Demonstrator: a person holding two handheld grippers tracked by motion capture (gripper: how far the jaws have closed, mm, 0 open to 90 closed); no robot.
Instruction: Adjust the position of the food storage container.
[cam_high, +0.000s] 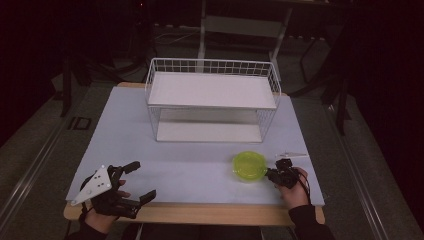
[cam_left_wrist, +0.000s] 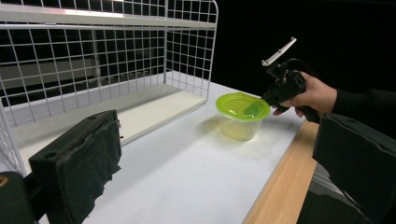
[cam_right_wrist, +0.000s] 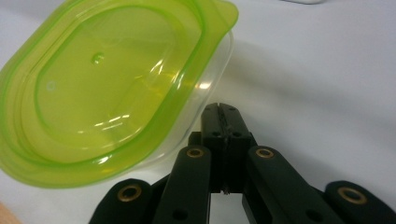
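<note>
High view: one green-lidded container (cam_high: 249, 165) sits just ahead-left of the right gripper (cam_high: 272, 174), which is far nearer to it than the left gripper (cam_high: 142, 181) across the table; one wire shelf (cam_high: 212, 100) stands beyond.

Left gripper view: its jaws stand wide and empty, with the container well ahead and the right gripper beside it.

Right gripper view: the jaws are pressed together on nothing, their tips just beside the container's wall, under the lid's (cam_right_wrist: 112, 79) rim; its long axis runs diagonally.

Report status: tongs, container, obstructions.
Right tongs shut, empty, beside the green-lidded container. Left tongs open, idle. Wire shelf behind, nothing between.
</note>
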